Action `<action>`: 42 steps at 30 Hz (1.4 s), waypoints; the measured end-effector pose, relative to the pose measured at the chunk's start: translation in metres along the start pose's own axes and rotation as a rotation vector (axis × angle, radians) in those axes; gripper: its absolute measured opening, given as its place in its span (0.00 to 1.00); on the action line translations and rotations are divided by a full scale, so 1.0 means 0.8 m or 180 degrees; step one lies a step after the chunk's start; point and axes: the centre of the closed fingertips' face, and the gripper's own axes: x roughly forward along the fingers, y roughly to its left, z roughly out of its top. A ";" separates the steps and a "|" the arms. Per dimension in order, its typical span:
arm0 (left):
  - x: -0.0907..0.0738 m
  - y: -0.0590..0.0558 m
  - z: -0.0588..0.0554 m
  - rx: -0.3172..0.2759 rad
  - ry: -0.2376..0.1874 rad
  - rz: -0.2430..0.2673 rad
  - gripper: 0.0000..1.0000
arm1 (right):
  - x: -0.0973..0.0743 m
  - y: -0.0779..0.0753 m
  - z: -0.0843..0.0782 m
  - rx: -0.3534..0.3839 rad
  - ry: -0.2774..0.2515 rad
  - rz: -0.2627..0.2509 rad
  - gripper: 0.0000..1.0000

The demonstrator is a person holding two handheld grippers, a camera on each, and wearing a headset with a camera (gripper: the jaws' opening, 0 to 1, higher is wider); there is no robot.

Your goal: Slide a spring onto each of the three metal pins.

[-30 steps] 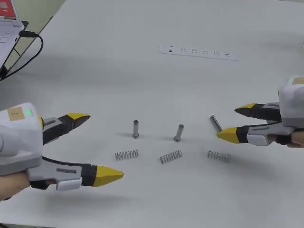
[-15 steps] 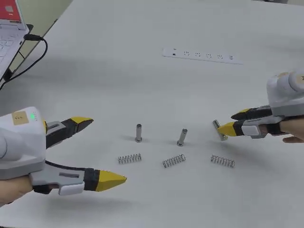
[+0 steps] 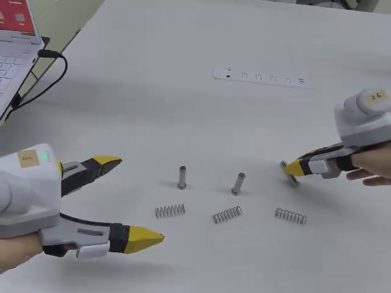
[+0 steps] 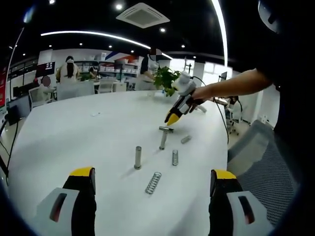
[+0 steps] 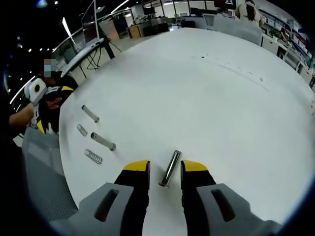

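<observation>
I read my left claw [image 3: 138, 199] wide open and empty by the desk's [image 3: 183, 110] near edge. My right claw [image 5: 166, 166] straddled the lying pin [image 5: 172, 162], jaws slightly apart, unclamped.

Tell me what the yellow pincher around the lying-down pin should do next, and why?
Most likely the right gripper should close gently on the pin. Its jaws stand open on either side of that pin, which lies flat on the table and has no spring on it. Once gripped, the pin could be lifted and lined up with the nearest spring.
</observation>
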 end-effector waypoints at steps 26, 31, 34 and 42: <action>-0.006 0.003 -0.006 -0.0032 0.0010 0.0051 0.94 | 0.027 -0.011 -0.005 0.0426 0.0251 -0.0041 0.18; -0.005 0.002 -0.007 -0.0030 0.0019 0.0043 0.94 | 0.033 -0.010 -0.004 0.0469 0.0311 -0.0068 0.17; -0.005 0.002 -0.006 -0.0030 0.0013 0.0041 0.94 | 0.033 -0.010 -0.005 0.0463 0.0342 -0.0083 0.16; -0.008 0.004 -0.011 -0.0037 0.0031 0.0052 0.94 | 0.034 -0.011 -0.009 0.0416 0.0443 -0.0129 0.12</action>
